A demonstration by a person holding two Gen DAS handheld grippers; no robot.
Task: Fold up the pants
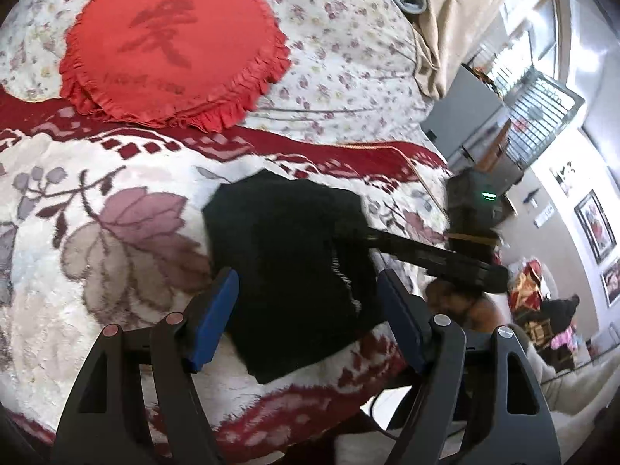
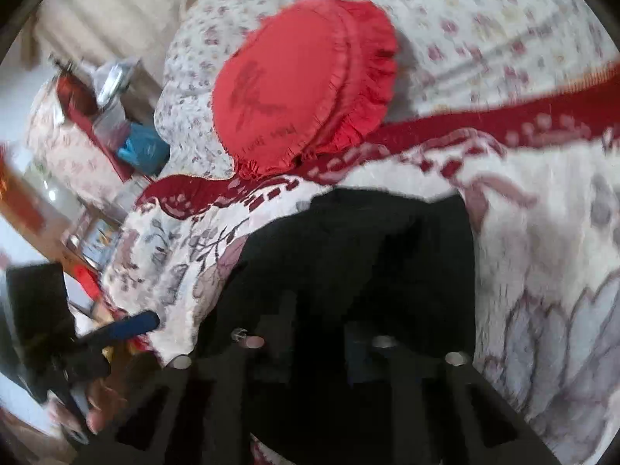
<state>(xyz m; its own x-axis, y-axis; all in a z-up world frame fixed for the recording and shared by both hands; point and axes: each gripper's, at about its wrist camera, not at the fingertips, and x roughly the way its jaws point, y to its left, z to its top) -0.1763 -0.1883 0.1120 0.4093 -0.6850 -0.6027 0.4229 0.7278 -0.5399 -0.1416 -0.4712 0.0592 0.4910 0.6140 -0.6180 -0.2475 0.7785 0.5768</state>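
A: Where are the pants [image 1: 294, 267] lying?

B: They are lying folded into a compact black bundle on the floral blanket [image 1: 97, 240] of the bed, below the red heart cushion [image 1: 170, 50].

A: What are your left tongs [image 1: 306, 317] doing?

B: Your left tongs are standing released, their blue pads [image 1: 217, 310] spread on either side of the bundle's near part.

A: And your right tongs [image 2: 310, 345]?

B: They are sitting over the pants [image 2: 348, 263]. Dark cloth is hiding the fingers, so I cannot tell their state.
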